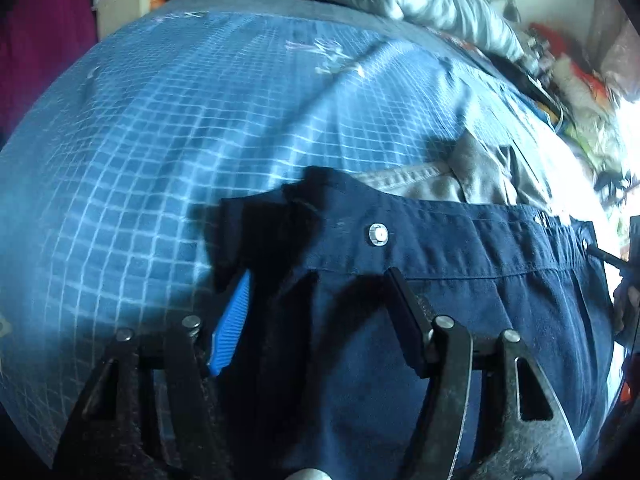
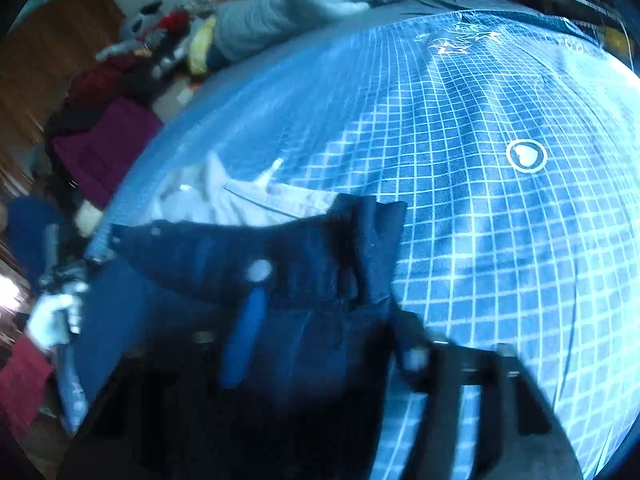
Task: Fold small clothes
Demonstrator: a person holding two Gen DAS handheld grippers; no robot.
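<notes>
Left wrist: one navy garment (image 1: 460, 264), one grey garment (image 1: 460, 176).

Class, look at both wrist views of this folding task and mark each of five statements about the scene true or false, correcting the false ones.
1. The dark navy garment lies on a blue checked bedsheet. True.
2. The navy garment has a pale round button near its top edge. True.
3. The bedsheet is plain red. False: it is blue with a white grid.
4. A light grey garment lies just beyond the navy one. True.
5. A grey quilt covers the navy garment. False: it is bunched at the far edge of the bed.
</notes>
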